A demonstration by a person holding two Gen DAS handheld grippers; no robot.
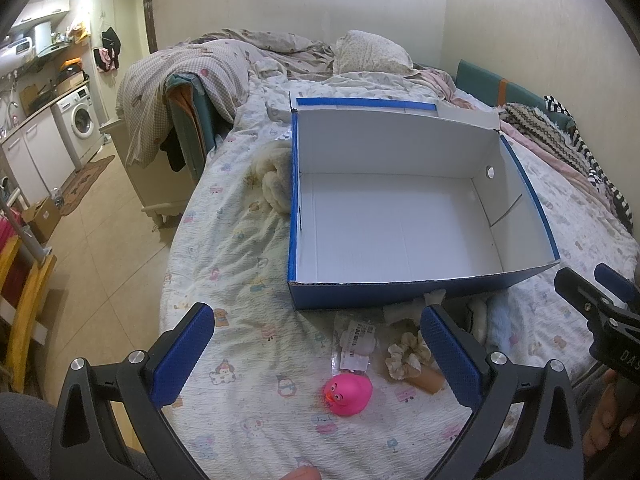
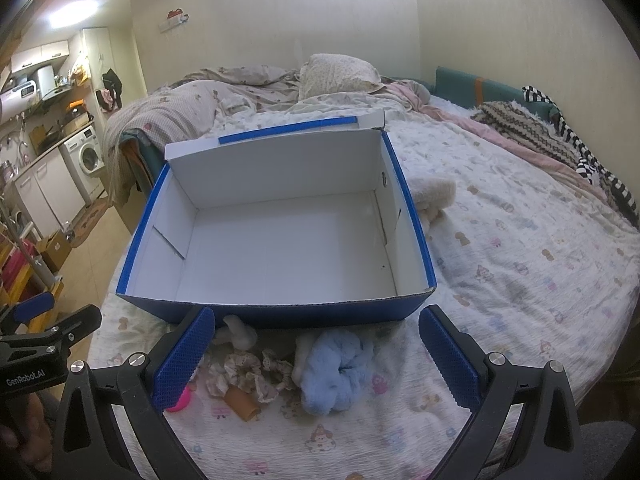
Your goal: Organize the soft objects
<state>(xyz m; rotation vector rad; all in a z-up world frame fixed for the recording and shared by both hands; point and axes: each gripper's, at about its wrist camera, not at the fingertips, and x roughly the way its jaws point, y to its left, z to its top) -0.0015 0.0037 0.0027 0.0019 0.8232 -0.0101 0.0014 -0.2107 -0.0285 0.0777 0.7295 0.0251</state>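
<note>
An open blue box [image 1: 400, 292] with a white, empty inside [image 2: 288, 240] sits on the bed. Before its near wall lie a pink rubber duck [image 1: 347, 394], a beige scrunchie [image 1: 404, 358], a fluffy light-blue scrunchie [image 2: 336, 368], a floral scrunchie [image 2: 248, 372], a tan cylinder [image 2: 242, 400] and a clear packet [image 1: 356, 346]. My left gripper [image 1: 316, 354] is open and empty above the duck. My right gripper [image 2: 316, 354] is open and empty above the blue scrunchie. A cream plush [image 1: 276, 184] lies beside the box.
The bed sheet [image 1: 240, 248] has a cartoon print. Crumpled quilts and a pillow [image 1: 372, 54] lie behind the box, striped clothes [image 2: 560, 140] along the right wall. The bed edge drops to a tiled floor [image 1: 104, 240] on the left, with a washing machine [image 1: 80, 120] beyond.
</note>
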